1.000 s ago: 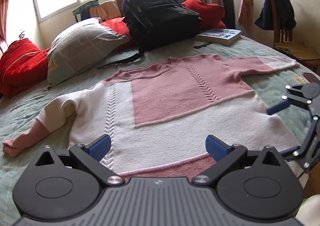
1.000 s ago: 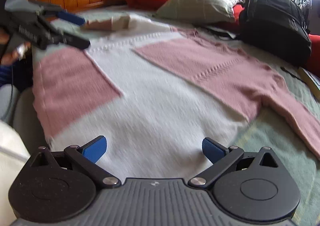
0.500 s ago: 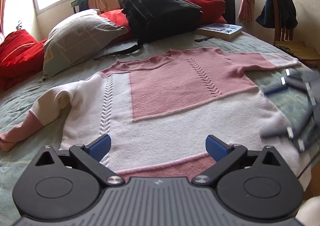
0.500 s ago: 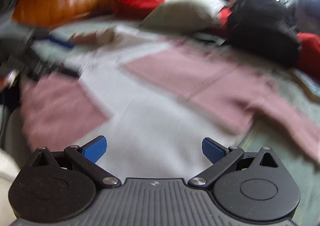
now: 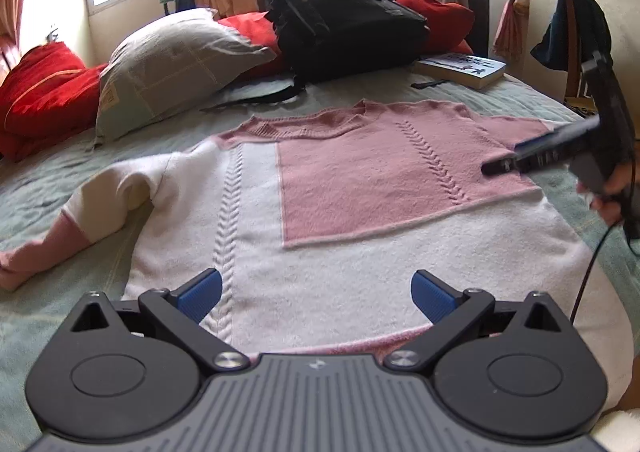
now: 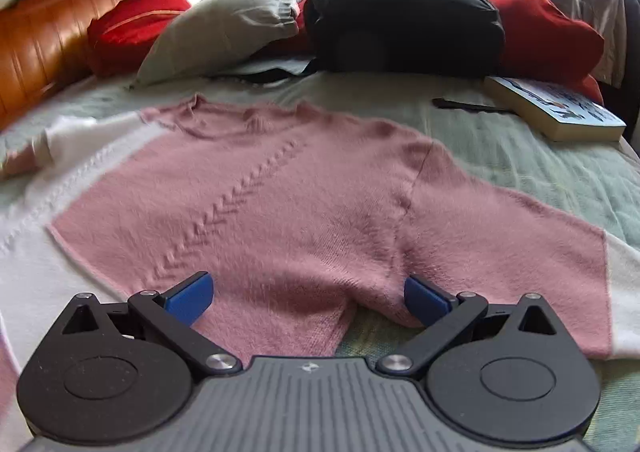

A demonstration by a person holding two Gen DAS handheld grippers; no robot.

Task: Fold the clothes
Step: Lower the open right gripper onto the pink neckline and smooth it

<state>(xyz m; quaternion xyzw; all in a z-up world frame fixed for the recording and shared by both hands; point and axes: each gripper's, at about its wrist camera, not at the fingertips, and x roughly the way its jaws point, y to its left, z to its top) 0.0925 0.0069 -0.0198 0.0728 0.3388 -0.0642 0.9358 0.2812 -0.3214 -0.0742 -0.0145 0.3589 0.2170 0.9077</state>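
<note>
A pink and white knit sweater (image 5: 360, 188) lies flat, front up, on the green bedspread (image 5: 60, 180), with both sleeves spread out. My left gripper (image 5: 316, 292) hovers open over the hem with nothing between its blue pads. In the right wrist view the sweater (image 6: 280, 204) fills the middle. My right gripper (image 6: 306, 294) is open just above the armpit of the pink right sleeve (image 6: 500, 228). From the left wrist view the right gripper (image 5: 516, 160) shows at the right edge, held by a hand (image 5: 608, 196), over that sleeve.
A black backpack (image 5: 344, 12), a grey pillow (image 5: 172, 60) and red cushions (image 5: 44, 92) line the far side of the bed. A book (image 6: 556, 112) lies at the far right. An orange headboard (image 6: 44, 36) stands at the left, a chair with clothes (image 5: 576, 36) at the right.
My right gripper has swung from the sweater's lower white part up to the right sleeve's armpit. The left gripper has moved slightly forward over the hem. Both stay open.
</note>
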